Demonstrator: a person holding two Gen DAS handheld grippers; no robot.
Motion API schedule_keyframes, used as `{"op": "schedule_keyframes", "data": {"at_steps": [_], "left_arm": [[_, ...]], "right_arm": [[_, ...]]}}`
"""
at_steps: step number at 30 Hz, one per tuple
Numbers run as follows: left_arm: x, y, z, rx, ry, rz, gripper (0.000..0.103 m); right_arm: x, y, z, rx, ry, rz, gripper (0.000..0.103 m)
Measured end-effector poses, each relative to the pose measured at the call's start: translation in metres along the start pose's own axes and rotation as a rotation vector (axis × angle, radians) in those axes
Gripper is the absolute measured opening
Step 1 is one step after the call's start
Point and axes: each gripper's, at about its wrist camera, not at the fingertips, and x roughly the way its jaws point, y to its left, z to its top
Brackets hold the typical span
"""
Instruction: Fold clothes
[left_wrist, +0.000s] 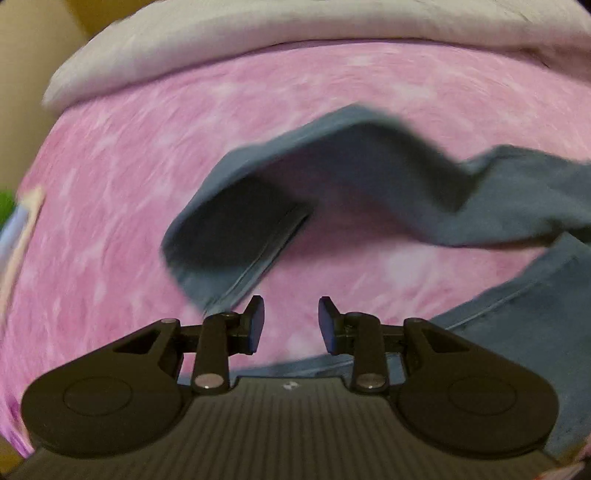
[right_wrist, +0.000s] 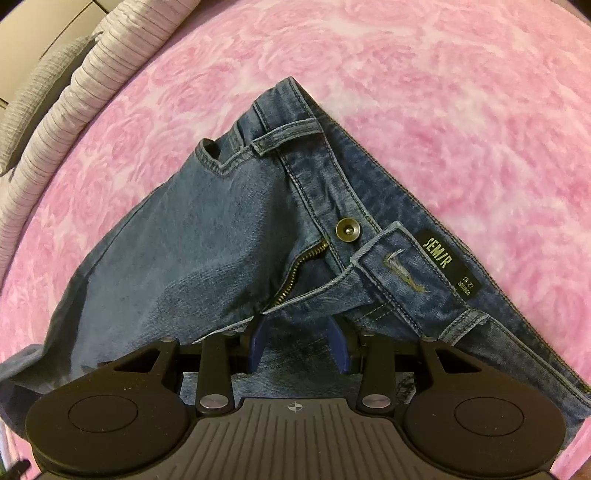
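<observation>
Blue jeans (right_wrist: 207, 229) lie on a pink bedspread (right_wrist: 443, 92), waistband up, fly unzipped, with a metal button (right_wrist: 348, 229) and a black label (right_wrist: 448, 260). My right gripper (right_wrist: 297, 328) points down at the fly. Its jaws stand apart over flat denim, and the fingertips are tucked under the edge of the fly flap. In the left wrist view a blurred jeans leg (left_wrist: 332, 166) hangs curled above the bedspread (left_wrist: 129, 166), beyond my left gripper (left_wrist: 291, 317). That gripper is open with nothing between its blue pads (left_wrist: 256, 325). More denim (left_wrist: 517, 314) lies at the lower right.
A pale folded blanket or pillow (left_wrist: 258, 33) runs along the far edge of the bed. A striped white cover (right_wrist: 66, 103) borders the bed at the upper left of the right wrist view. Pink bedspread surrounds the jeans.
</observation>
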Motion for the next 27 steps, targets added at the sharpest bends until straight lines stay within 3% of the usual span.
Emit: {"op": "schedule_keyframes", "data": {"at_steps": [3,6,9,12,14,15,18,20,24,26,27], "left_arm": [[0.014,0.048,-0.015,-0.29,0.016,-0.032,0.029],[0.032,0.09,-0.033,-0.624,-0.013,-0.122,0.03],[0.062,0.115,-0.047,-0.909,-0.024,-0.165,0.03],[0.093,0.135,-0.064,-1.157,-0.009,-0.224,0.03],[0.102,0.143,-0.067,-1.222,-0.035,-0.271,0.028],[0.106,0.146,-0.068,-1.253,-0.049,-0.295,0.004],[0.092,0.166,-0.033,-1.062,-0.04,-0.382,0.005],[0.062,0.196,0.006,-0.914,-0.073,-0.474,0.005],[-0.023,0.283,0.105,-0.743,-0.221,-0.65,0.004],[-0.061,0.32,0.161,-0.64,-0.282,-0.706,0.003],[-0.068,0.328,0.186,-0.602,-0.314,-0.682,0.0]], "right_arm": [[-0.004,0.005,-0.004,0.018,-0.022,-0.011,0.041],[-0.009,0.016,-0.013,0.045,-0.059,-0.011,0.041],[-0.015,0.036,-0.028,0.058,-0.078,-0.025,0.041],[-0.019,0.06,-0.052,0.068,-0.089,-0.035,0.041],[-0.021,0.078,-0.072,0.065,-0.099,-0.059,0.041],[-0.021,0.087,-0.082,0.062,-0.099,-0.069,0.041],[-0.024,0.11,-0.11,0.082,-0.1,-0.082,0.041],[-0.029,0.123,-0.127,0.115,-0.112,-0.082,0.041],[-0.04,0.143,-0.151,0.172,-0.143,-0.068,0.041],[-0.044,0.149,-0.16,0.207,-0.155,-0.059,0.041],[-0.046,0.152,-0.164,0.224,-0.161,-0.054,0.041]]}}
